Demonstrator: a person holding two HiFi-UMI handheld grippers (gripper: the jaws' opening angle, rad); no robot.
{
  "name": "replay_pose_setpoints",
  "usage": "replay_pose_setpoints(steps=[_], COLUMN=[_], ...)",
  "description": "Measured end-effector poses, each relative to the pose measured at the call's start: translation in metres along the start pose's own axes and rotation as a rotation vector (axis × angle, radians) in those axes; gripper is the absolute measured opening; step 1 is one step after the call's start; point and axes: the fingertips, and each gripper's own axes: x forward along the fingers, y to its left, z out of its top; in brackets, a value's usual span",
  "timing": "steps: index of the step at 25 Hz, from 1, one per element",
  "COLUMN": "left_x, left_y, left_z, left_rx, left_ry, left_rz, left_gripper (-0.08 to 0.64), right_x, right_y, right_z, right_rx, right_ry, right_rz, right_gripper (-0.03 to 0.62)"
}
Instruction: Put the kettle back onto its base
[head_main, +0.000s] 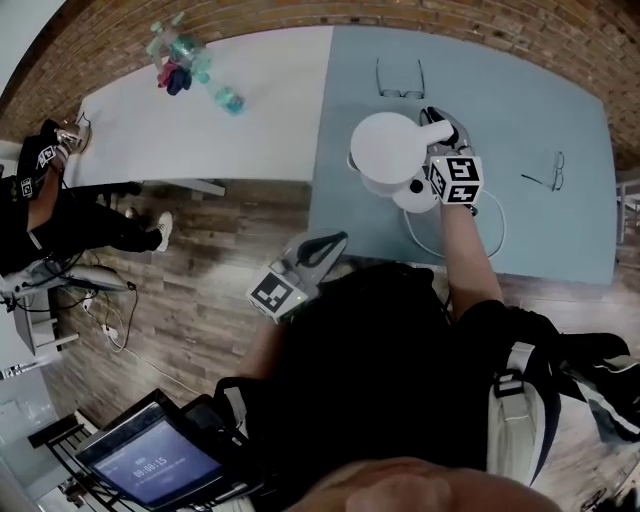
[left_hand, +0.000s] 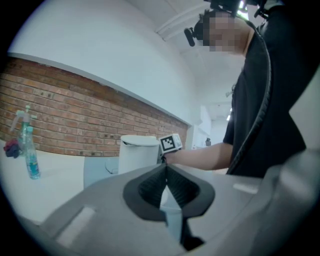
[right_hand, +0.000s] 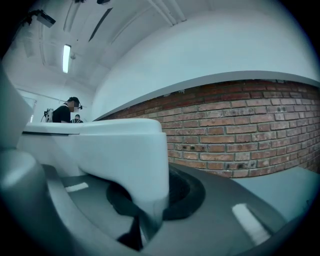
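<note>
Right hand-held gripper (head_main: 438, 123) has its jaws closed narrowly on the handle of the white kettle (head_main: 388, 150). Below it is the blue-grey worktop (head_main: 540, 230). The kettle is just far-left of its round base (head_main: 417, 197) and overlaps it from above; I cannot tell whether they touch. Left hand-held gripper (head_main: 328, 245) hangs off the worktop's near edge, jaws together, empty. A pair of spectacles (head_main: 400, 80) lies at the far side.

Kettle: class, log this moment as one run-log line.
kettle: handle clamped in right hand-held gripper | base: on blue table, partly showing beside kettle | left hand-held gripper: shut, empty
</note>
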Motion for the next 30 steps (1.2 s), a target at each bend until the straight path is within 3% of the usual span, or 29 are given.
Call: replay_pose_setpoints(steps=[16, 30], left_x=[0.035, 0.049], left_y=[-0.038, -0.039], left_z=[0.000, 0.001], left_rx=[0.008, 0.016], left_ry=[0.023, 0.045], left_rz=[-0.199, -0.227], left_gripper=[0.002, 0.002], right_x=[-0.089, -0.102], right_y=[-0.065, -0.079], right_z=[-0.005, -0.018], right_rx=[0.032, 0.066], right_ry=[0.012, -0.011], right_rz=[-0.198, -0.222], right_gripper=[0.048, 0.049])
